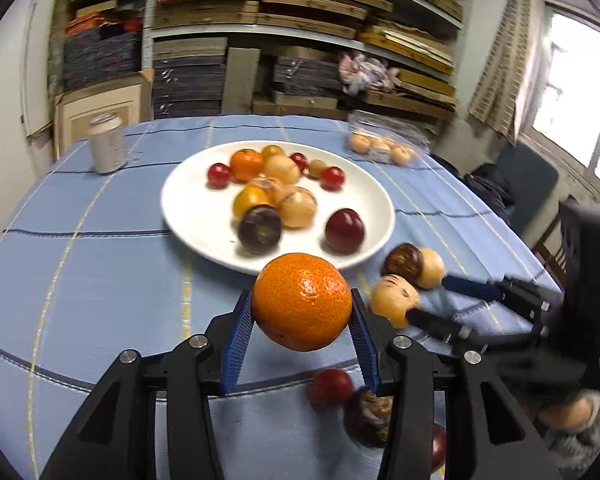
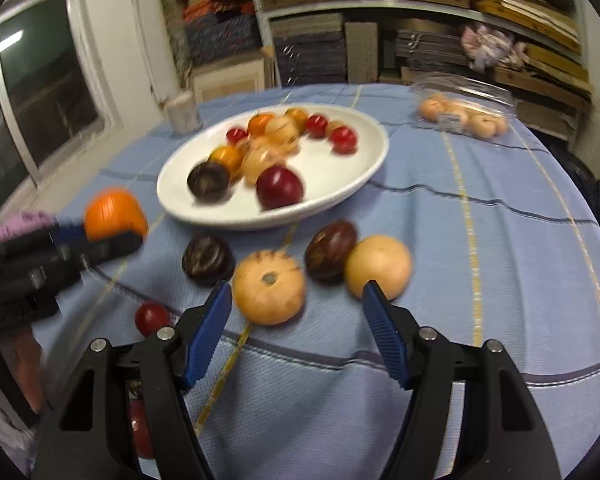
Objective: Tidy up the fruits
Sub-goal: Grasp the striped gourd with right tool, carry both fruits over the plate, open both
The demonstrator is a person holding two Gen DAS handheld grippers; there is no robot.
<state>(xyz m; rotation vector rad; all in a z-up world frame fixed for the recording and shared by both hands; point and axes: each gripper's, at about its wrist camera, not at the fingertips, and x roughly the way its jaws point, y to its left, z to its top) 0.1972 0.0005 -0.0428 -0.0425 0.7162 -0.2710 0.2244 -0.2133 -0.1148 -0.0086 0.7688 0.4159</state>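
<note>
My left gripper (image 1: 302, 306) is shut on an orange mandarin (image 1: 302, 306) and holds it above the table just short of the white plate (image 1: 180, 200); it also shows in the right wrist view (image 2: 114, 212). The plate (image 2: 172, 196) holds several orange, red, dark purple and pale fruits. My right gripper (image 2: 296, 300) is open, with a pale ribbed fruit (image 2: 270, 288) just beyond its fingertips. A dark fruit (image 2: 330, 250), a pale round fruit (image 2: 378, 266), another dark fruit (image 2: 208, 258) and a small red one (image 2: 152, 318) lie loose nearby.
A blue checked cloth (image 2: 500, 240) covers the table. A drink can (image 1: 108, 144) stands at the back left. A clear plastic box of pale fruits (image 2: 464, 112) lies at the back right. Shelves of stacked boards stand behind the table.
</note>
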